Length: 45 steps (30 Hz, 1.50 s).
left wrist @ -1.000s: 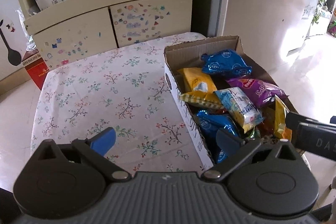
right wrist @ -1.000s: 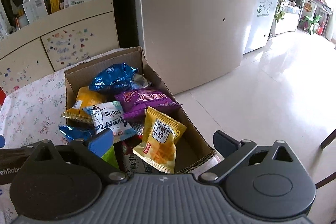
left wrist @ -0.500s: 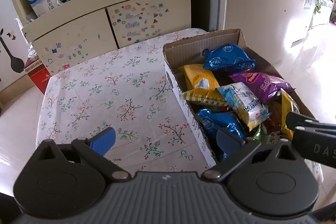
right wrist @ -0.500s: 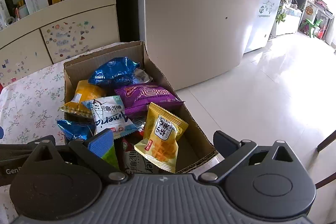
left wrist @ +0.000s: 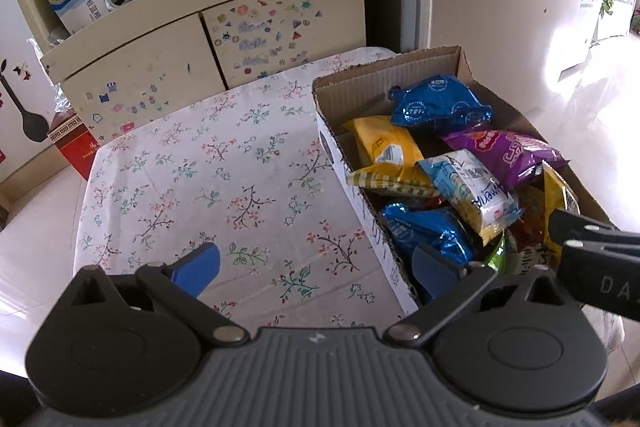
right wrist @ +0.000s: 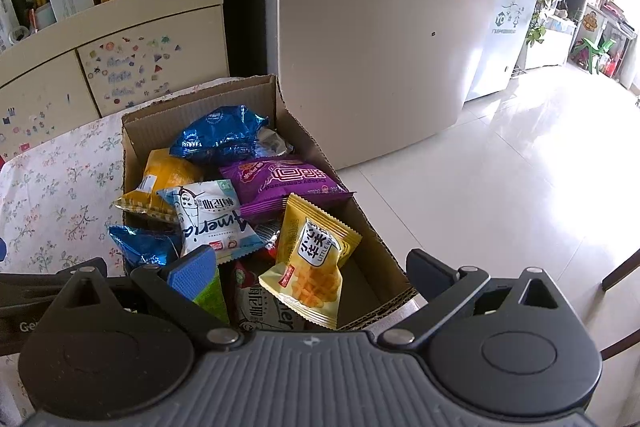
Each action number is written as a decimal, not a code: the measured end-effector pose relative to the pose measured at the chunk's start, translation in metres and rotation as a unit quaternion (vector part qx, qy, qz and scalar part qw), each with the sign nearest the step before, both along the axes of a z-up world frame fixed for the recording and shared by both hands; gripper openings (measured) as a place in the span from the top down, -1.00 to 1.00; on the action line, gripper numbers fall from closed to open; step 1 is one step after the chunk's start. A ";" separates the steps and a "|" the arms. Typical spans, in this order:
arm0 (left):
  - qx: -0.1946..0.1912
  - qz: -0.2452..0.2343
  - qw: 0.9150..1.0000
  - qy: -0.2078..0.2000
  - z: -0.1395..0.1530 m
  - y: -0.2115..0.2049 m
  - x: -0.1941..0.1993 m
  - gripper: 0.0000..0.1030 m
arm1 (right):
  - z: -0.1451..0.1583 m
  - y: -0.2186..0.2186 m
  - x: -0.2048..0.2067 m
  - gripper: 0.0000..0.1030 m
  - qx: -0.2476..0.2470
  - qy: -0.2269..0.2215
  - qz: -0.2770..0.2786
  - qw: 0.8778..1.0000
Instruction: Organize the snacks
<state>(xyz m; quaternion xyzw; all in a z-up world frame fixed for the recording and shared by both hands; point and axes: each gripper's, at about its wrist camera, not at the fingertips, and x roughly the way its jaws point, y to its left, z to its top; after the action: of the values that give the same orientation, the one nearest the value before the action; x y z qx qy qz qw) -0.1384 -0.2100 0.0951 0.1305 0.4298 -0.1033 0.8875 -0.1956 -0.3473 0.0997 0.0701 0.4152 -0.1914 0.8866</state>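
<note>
Yellow snack packet (right wrist: 310, 263) between spread right claw (right wrist: 310, 273) fingers, untouched.

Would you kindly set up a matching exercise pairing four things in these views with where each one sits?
Things:
1. crinkled blue foil packet
2. purple snack packet
3. yellow waffle-biscuit packet
4. brown cardboard box

Places:
A. at the box's near end, leaning upright
B. on the floral tablecloth, at its edge nearest the fridge
C. at the box's far end
D. mid-box, along the fridge-side wall

Pairs: 1-C, 2-D, 3-A, 4-B
</note>
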 end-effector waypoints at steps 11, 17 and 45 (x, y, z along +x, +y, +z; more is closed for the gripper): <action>-0.004 0.002 1.000 0.008 -0.001 0.001 0.003 -0.97 | 0.000 0.001 0.001 -1.00 0.000 0.000 0.001 1.000; -0.007 0.002 1.000 0.009 -0.002 0.002 0.003 -0.97 | -0.001 0.001 0.003 -1.00 -0.003 0.002 0.004 1.000; 0.002 0.012 1.000 0.005 -0.001 0.055 0.006 -0.97 | -0.001 0.050 0.018 -1.00 0.007 0.008 0.058 0.998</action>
<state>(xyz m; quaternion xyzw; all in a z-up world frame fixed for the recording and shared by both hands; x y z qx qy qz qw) -0.1321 -0.1548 0.0943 0.1267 0.4360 -0.0923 0.8862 -0.1780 -0.2970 0.0987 0.0510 0.4269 -0.1372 0.8924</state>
